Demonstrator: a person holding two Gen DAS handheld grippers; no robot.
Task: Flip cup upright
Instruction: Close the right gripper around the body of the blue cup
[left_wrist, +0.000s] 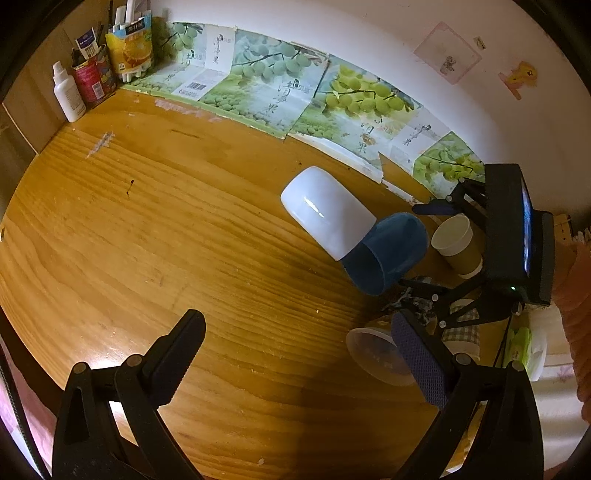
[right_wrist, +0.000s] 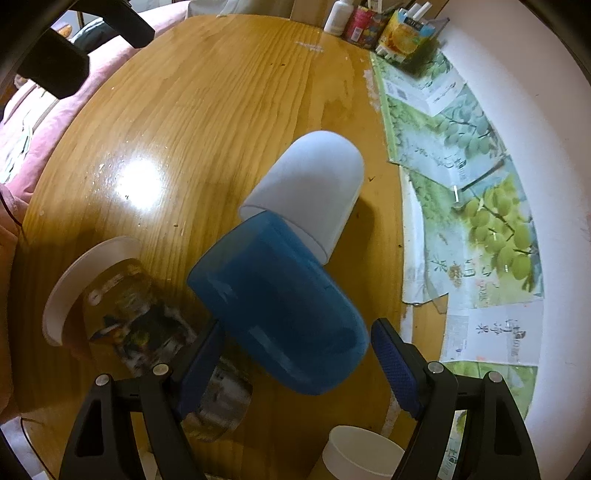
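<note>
A blue cup (right_wrist: 280, 314) lies on its side on the wooden table (right_wrist: 207, 122), with a white cup (right_wrist: 314, 192) on its side whose rim overlaps it. Both show in the left wrist view, blue (left_wrist: 391, 254) and white (left_wrist: 328, 214). My right gripper (right_wrist: 295, 365) is open, its fingers on either side of the blue cup's closed end, not clearly touching. In the left wrist view this gripper (left_wrist: 424, 247) sits by the blue cup. My left gripper (left_wrist: 295, 365) is open and empty over bare table, well short of the cups.
A glass jar (right_wrist: 147, 332) with a white lid lies beside the blue cup. A paper cup (left_wrist: 458, 243) stands near the right gripper. Bottles and cartons (left_wrist: 92, 74) stand in the far corner. Grape-print papers (left_wrist: 280, 85) line the wall edge.
</note>
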